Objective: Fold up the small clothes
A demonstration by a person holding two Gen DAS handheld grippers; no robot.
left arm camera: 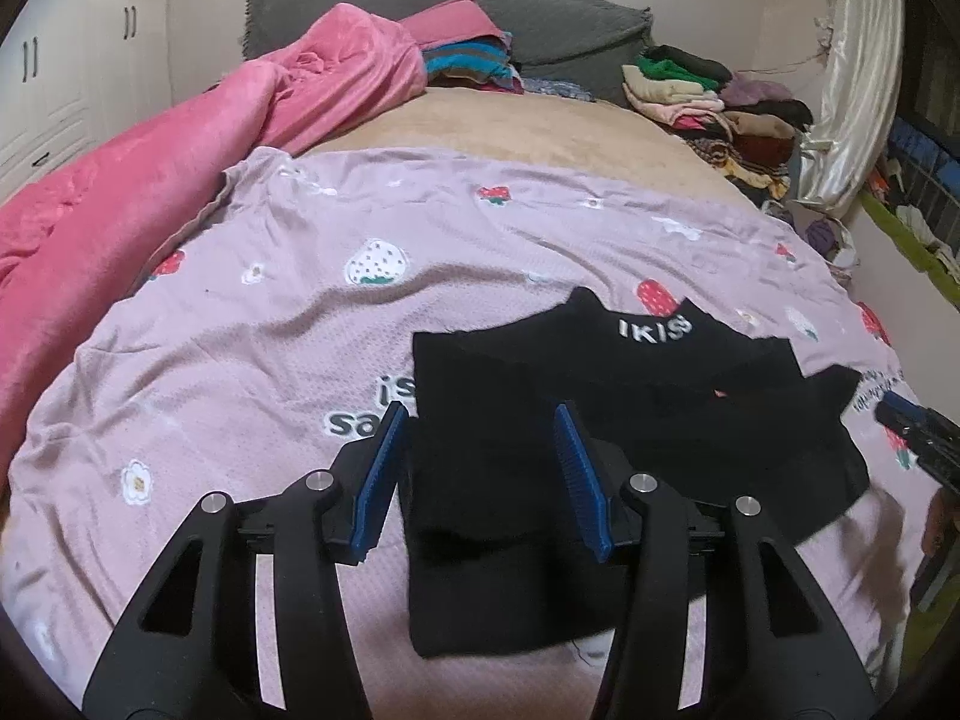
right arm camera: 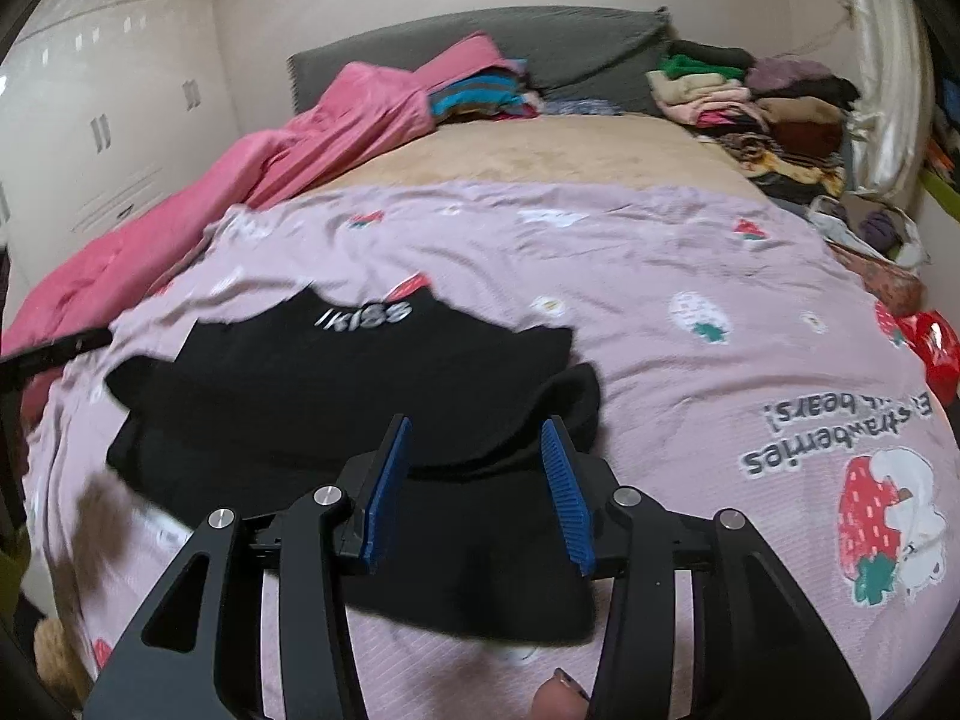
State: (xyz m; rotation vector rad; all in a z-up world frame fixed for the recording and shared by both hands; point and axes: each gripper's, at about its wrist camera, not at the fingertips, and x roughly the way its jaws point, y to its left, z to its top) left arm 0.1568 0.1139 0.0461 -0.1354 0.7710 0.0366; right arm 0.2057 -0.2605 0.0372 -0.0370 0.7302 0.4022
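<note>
A small black garment with white "IKISS" lettering lies on the lilac strawberry-print sheet, partly folded. My left gripper is open, its blue pads on either side of the garment's left part, just above it. The garment also shows in the right wrist view. My right gripper is open over the garment's right lower edge, holding nothing. The tip of the right gripper shows at the right edge of the left wrist view.
A pink blanket lies along the bed's left side. Folded clothes are piled at the back and back right. A grey headboard cushion stands behind. A red bag is at the right bed edge.
</note>
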